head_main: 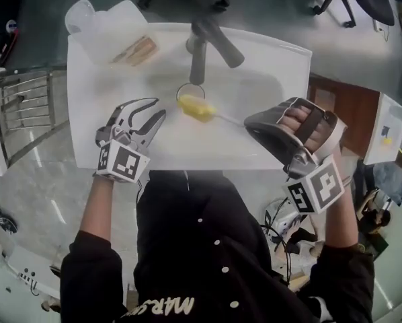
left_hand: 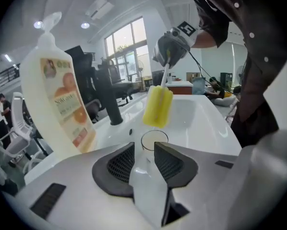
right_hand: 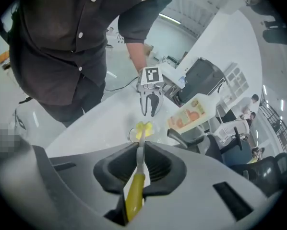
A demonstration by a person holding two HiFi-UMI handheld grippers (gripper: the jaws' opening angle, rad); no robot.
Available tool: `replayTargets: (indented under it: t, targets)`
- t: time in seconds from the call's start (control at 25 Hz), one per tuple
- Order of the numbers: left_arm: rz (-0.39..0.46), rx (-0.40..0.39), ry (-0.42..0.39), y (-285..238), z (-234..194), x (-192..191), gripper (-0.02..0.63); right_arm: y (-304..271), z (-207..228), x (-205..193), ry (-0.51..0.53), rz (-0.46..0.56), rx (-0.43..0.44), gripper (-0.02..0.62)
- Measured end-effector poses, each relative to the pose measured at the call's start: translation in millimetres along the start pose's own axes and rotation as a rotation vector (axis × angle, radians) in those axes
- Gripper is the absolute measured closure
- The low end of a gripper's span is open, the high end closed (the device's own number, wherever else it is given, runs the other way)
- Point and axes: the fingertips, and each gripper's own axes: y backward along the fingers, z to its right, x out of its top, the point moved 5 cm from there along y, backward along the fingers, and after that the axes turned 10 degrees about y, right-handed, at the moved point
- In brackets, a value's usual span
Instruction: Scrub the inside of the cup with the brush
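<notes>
Only the left gripper view shows the brush head hanging just above the cup in the sink. Right gripper pinches its handle, tilted down; left gripper spread, empty, nearby.

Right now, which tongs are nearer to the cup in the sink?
Left. The left tongs are open, just short of the cup; the right tongs are farther away, gripping the brush.

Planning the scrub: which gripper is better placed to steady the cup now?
Probably left. The left gripper has its jaws open and empty, lined up with the cup; the right gripper is already shut on the brush.
</notes>
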Motion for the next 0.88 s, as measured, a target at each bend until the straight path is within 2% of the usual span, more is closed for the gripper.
replayTargets:
  t: [0.16, 0.36, 0.44, 0.68, 0.88]
  targets:
    - [-0.070, -0.102, -0.010, -36, 8, -24, 0.408, -21, -4, -10, 0.047, -0.045, 0.056, 0.545]
    - [-0.130, -0.142, -0.032, -71, 14, -51, 0.402, -48, -8, -14, 0.115, -0.058, 0.116, 0.545]
    - [-0.131, -0.144, -0.039, -79, 16, -55, 0.407, -58, -10, -13, 0.159, -0.054, 0.135, 0.545]
    - [-0.117, -0.153, -0.074, -86, 19, -56, 0.508, -77, -15, -10, 0.267, -0.068, 0.192, 0.545]
    - [-0.112, -0.160, -0.059, -87, 20, -59, 0.506, -88, -15, -11, 0.318, -0.082, 0.217, 0.545]
